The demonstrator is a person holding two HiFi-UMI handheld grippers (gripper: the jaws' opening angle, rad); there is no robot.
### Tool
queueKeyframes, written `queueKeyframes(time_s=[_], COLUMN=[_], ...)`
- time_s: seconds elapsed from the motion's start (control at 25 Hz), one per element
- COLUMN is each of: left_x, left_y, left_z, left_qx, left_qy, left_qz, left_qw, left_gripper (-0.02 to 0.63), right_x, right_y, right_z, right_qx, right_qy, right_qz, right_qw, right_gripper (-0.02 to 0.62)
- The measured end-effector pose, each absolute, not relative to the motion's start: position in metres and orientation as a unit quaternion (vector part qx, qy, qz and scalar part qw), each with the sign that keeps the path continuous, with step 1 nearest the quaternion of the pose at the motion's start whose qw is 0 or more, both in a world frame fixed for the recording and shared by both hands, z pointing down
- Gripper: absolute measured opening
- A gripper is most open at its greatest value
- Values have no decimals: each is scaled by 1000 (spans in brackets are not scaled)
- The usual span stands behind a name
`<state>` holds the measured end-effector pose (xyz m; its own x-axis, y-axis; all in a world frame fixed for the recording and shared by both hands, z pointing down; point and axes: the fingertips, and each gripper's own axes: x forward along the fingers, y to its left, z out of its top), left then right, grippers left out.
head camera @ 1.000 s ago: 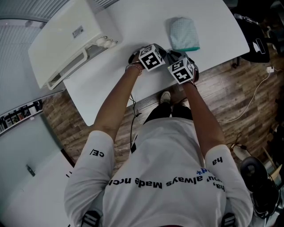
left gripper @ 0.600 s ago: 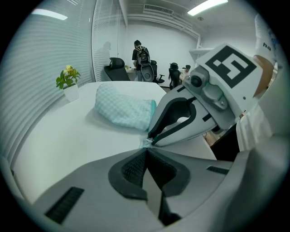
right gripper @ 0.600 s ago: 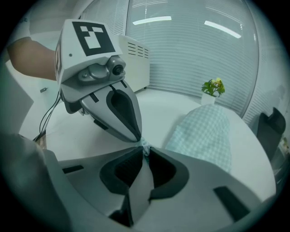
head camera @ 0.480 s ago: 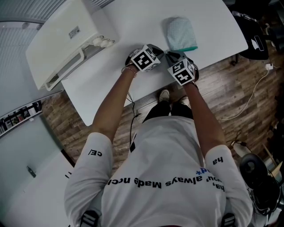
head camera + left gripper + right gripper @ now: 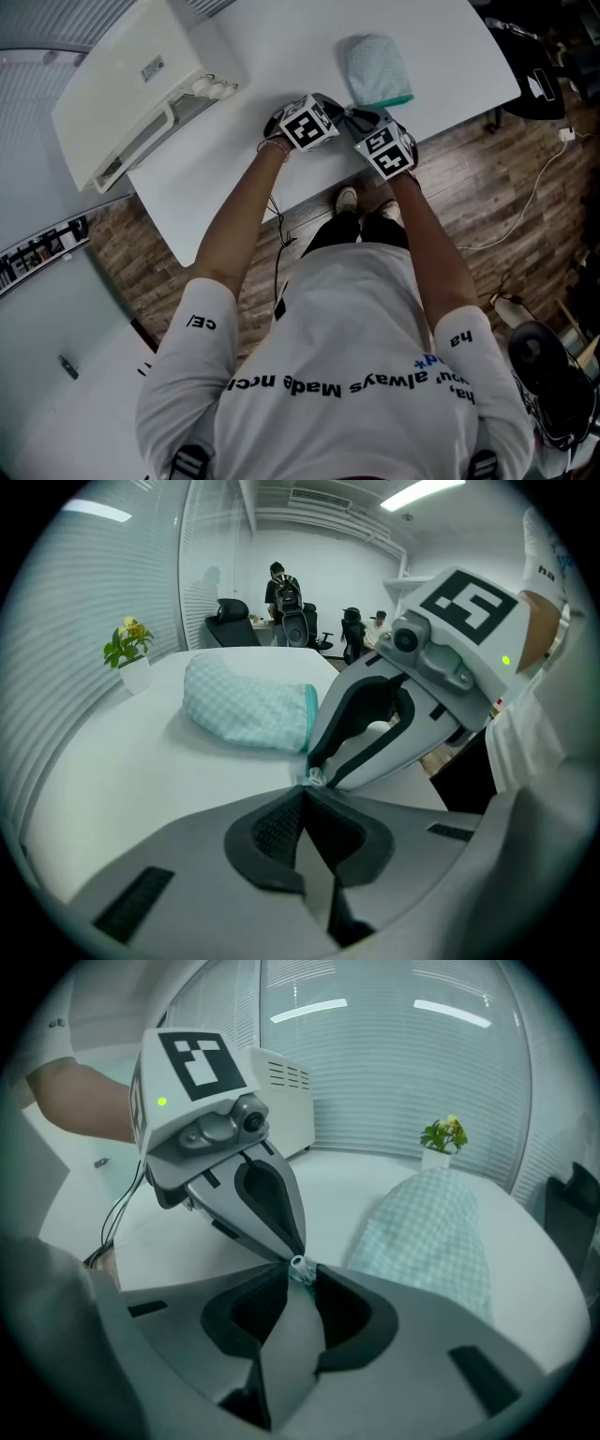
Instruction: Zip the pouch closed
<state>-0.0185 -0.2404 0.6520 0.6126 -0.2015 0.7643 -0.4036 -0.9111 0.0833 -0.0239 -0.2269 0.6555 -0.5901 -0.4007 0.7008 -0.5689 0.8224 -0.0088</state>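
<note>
Count: two grippers, one pouch, one white appliance (image 5: 131, 84) and one potted plant (image 5: 443, 1133) are seen.
Left gripper (image 5: 304, 787): jaws are pressed together on the white zipper pull (image 5: 298, 1264).
Right gripper (image 5: 298, 1275): jaws are opening, with the pouch's teal corner between them.
Pouch (image 5: 375, 66): laid on the table (image 5: 281, 47), its long axis pointed away from the person, zipper end nearest.
Change: little is altered; both grippers are kept at that near end.

right gripper (image 5: 300, 1277) jaws opening, wider than before, zipper pull (image 5: 300, 1265) between
</note>
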Motion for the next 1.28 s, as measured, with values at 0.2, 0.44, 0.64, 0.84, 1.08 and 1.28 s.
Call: queueKeyframes(time_s=[0.2,0.44,0.64,0.84,1.08,1.28], left_x=[-15,-10,-4,-3,-3,-3], left_y=[-238,-235,-231,-231,-228,-228], left_z=[654,653,653,654,655,655], left_qx=[889,890,888,884,880,879], left_qy=[-154,-142,-133,-131,-131,-135], left_qz=[422,429,439,448,456,456], left_qw=[92,54,32,22,13,13], left_gripper=[18,18,18,20,18,18], right_x=[-23,-16,-7,-2,-5,-8], right_y=[-226,-231,-236,-236,-236,-237], right_z=[654,654,649,648,654,656], right_qx=[270,285,308,320,330,331], right_qy=[-886,-883,-878,-872,-863,-862], right_qz=[144,178,181,172,180,160], right_qw=[350,327,318,328,338,347], right_gripper=[114,86,11,11,61,35])
